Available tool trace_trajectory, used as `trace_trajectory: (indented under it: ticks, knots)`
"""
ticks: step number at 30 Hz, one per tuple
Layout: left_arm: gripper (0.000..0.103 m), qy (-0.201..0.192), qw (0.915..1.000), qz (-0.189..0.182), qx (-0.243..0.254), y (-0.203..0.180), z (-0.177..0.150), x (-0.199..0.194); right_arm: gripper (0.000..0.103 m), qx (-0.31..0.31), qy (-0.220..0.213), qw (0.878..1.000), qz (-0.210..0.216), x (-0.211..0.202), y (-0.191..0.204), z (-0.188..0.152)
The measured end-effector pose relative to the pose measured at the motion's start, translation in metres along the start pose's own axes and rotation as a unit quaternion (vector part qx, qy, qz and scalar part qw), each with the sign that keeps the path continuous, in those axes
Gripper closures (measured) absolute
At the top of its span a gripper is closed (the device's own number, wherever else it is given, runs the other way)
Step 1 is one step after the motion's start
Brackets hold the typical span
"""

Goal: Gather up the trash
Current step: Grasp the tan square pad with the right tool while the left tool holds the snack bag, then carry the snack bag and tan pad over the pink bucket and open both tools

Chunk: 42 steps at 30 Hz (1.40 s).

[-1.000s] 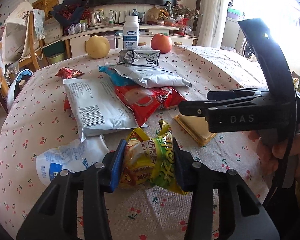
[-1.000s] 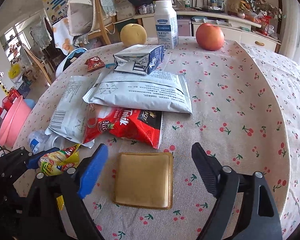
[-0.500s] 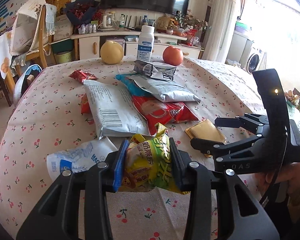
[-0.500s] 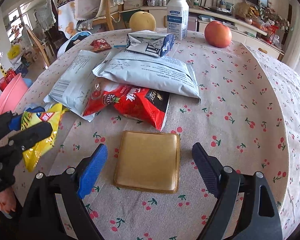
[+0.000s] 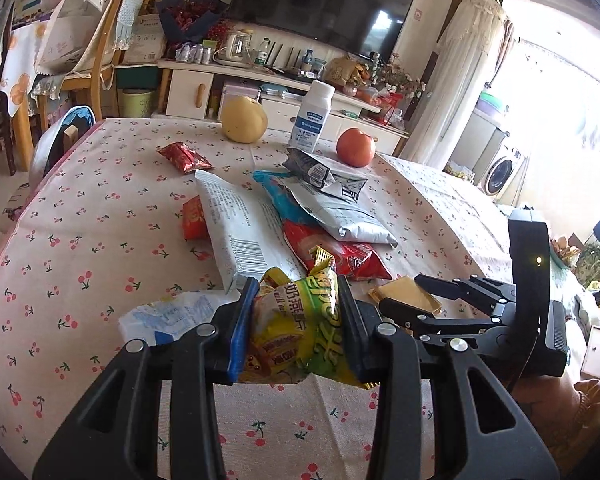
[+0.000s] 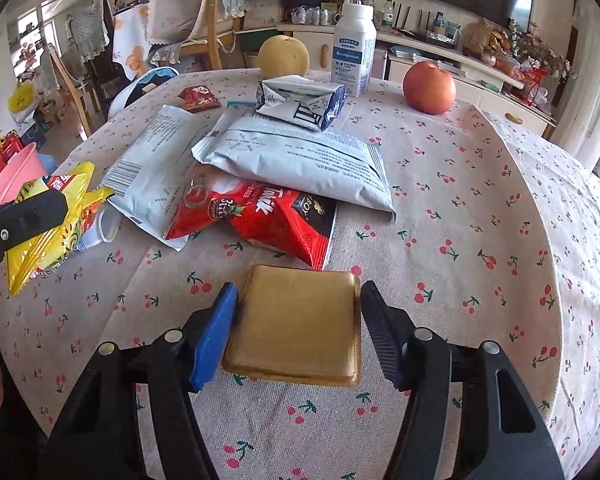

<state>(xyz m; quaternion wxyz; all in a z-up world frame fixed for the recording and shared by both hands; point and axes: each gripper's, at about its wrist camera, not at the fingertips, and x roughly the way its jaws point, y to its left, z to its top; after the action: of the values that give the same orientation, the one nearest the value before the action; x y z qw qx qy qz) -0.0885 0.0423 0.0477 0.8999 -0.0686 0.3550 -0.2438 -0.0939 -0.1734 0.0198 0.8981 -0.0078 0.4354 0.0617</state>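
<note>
My left gripper [image 5: 296, 324] is shut on a crumpled yellow-green snack wrapper [image 5: 300, 336] and holds it above the cherry-print tablecloth [image 5: 80, 248]; the wrapper also shows at the left of the right wrist view [image 6: 56, 220]. My right gripper [image 6: 298, 312] is open with its jaws on either side of a flat gold square packet [image 6: 296, 320] lying on the cloth; the packet also shows in the left wrist view [image 5: 406, 294]. Behind lie a red snack bag [image 6: 268, 216], two grey bags [image 6: 300, 156] [image 6: 156, 176], and a crushed carton [image 6: 304, 100].
A white bottle [image 6: 354, 56], a yellow pear [image 6: 284, 56] and a red apple [image 6: 430, 86] stand at the far side. A small red wrapper [image 6: 200, 98] and a crumpled white-blue bag [image 5: 172, 316] lie at left. A pink bin [image 6: 8, 176] stands beside the table.
My right gripper has moved forward and narrowed, so its jaws now flank the gold packet. My left gripper has lifted and drawn back with the yellow-green wrapper.
</note>
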Motion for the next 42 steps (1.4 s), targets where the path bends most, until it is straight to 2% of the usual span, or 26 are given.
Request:
trace_trajectory:
  ticks: [8,14,18,24,29,35,40,42]
  knots:
    - [0.063,-0.042,0.9984,-0.002,-0.038,0.028,0.014,-0.033,0.040,0.029,-0.037,0.999,0.027,-0.022,0.009,0.013]
    - [0.063,-0.077,0.9942,0.017,-0.073,0.062,0.023,-0.060,0.040,0.036,-0.060,0.996,0.046,-0.034,0.027,0.026]
    - [0.063,-0.100,0.9894,0.049,-0.093,0.087,0.027,-0.080,0.040,0.042,-0.059,0.994,0.082,-0.035,0.049,0.034]
    - [0.063,-0.138,0.9760,0.115,-0.124,0.131,0.033,-0.110,0.040,0.024,-0.047,0.989,0.139,-0.030,0.105,0.050]
    - [0.063,-0.167,0.9557,0.172,-0.170,0.176,0.032,-0.133,0.040,-0.005,-0.045,0.982,0.181,-0.026,0.163,0.069]
    - [0.063,-0.198,0.9217,0.238,-0.233,0.227,0.024,-0.162,0.039,-0.045,-0.047,0.968,0.243,-0.022,0.247,0.100]
    - [0.063,-0.214,0.8937,0.253,-0.302,0.264,0.013,-0.178,0.039,-0.074,-0.052,0.956,0.278,-0.017,0.316,0.128]
    - [0.063,-0.217,0.8850,0.256,-0.323,0.276,0.009,-0.182,0.039,-0.083,-0.054,0.953,0.288,-0.013,0.340,0.136]
